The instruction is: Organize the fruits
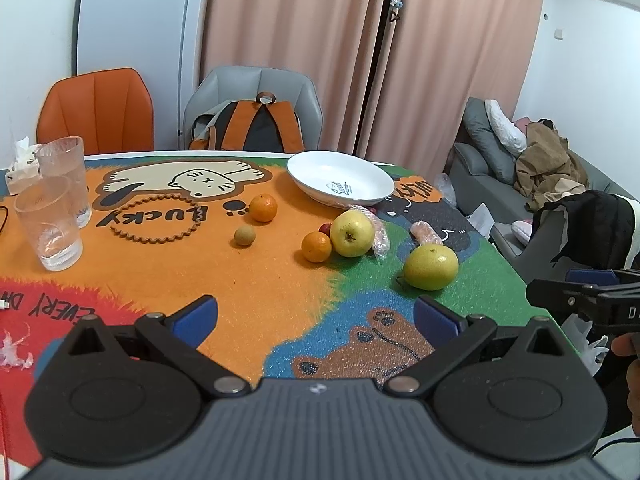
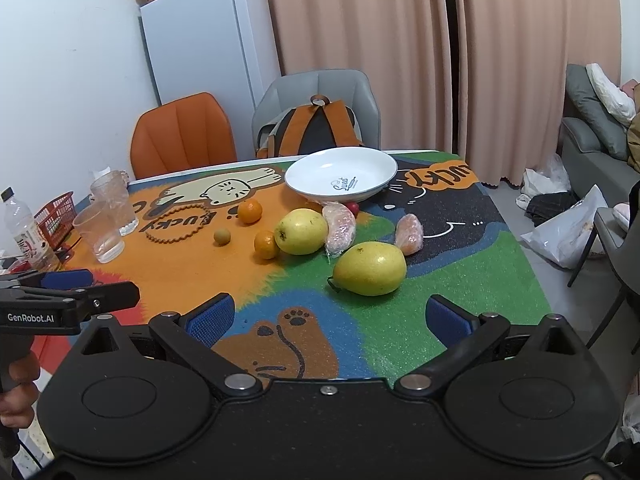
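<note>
Both tools hover at the near edge of the table, nothing held: the right gripper (image 2: 330, 318) has its blue fingers spread wide over the bear print, and the left gripper (image 1: 316, 316) is spread just as wide over the orange and blue part of the mat (image 1: 260, 288). Closest to the right tool lies the large yellow pear-shaped fruit (image 2: 370, 268), on its side on the green patch, apart from the others; it looks like the sensible first pick. Judging from its shape, the fingers should close across its narrower width rather than along its length, low enough to reach its widest girth, since a smooth rounded skin may slip out of a high pinch. Just beyond it sit two plastic-wrapped fruit pieces (image 2: 340, 226), one touching the yellow apple (image 2: 301, 231), which in turn touches a small orange (image 2: 266, 245); taking the apple first would likely set its neighbours rolling, so it is better left for later. Further off lie a small brownish round fruit (image 2: 222, 236) and a second orange (image 2: 250, 212), both free-standing, within easier reach of the left tool. A small red fruit (image 2: 352, 208) peeks out by the plate. At the far edge stands the white plate (image 2: 320, 172), empty, the probable place for everything.
</note>
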